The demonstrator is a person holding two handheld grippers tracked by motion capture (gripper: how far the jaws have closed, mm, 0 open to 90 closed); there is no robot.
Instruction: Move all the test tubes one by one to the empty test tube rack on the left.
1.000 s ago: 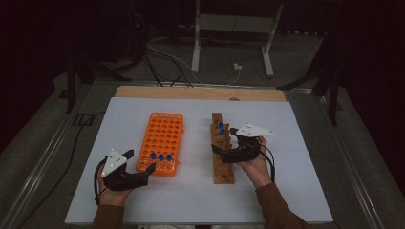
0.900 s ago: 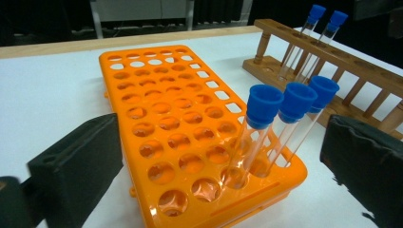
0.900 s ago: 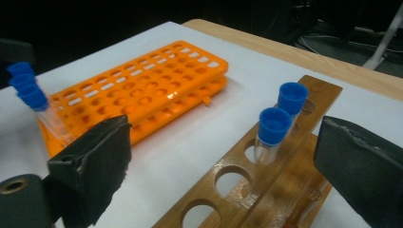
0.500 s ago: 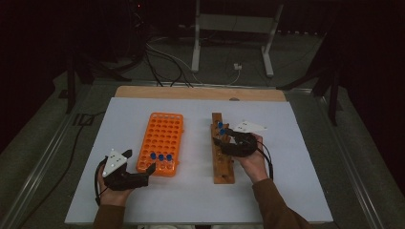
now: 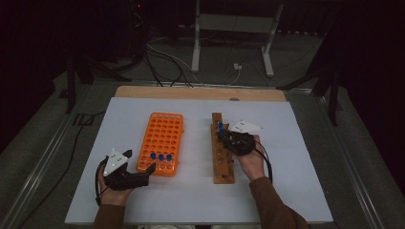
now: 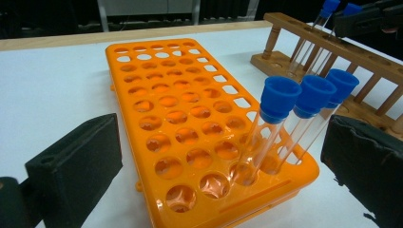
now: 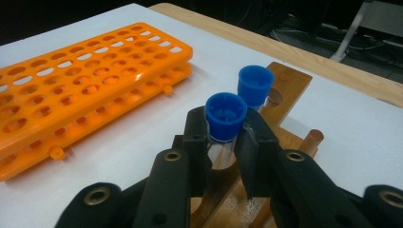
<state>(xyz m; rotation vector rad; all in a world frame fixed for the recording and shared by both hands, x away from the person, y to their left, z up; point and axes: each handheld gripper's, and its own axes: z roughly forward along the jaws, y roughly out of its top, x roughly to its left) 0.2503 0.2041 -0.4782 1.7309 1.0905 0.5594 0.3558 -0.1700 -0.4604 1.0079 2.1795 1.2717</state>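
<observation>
The plastic rack [image 5: 161, 142] (three tubes [image 5: 161, 157] in its near row) lies left of the wooden rack [image 5: 222, 164].

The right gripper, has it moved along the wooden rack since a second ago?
Yes, slightly: the right gripper has edged left onto the wooden rack, and its jaws have just closed on a blue-capped tube there.

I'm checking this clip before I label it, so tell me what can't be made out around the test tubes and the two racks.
- Right gripper view: the fingers cover the gripped tube below its cap, hiding its lower end.
- High view: the right gripper hides the wooden rack holes beneath it; the tubes there are too small to count surely.
- Left gripper view: the orange rack is cut off at the bottom edge, and the left gripper's fingers hide the table behind them.
</observation>
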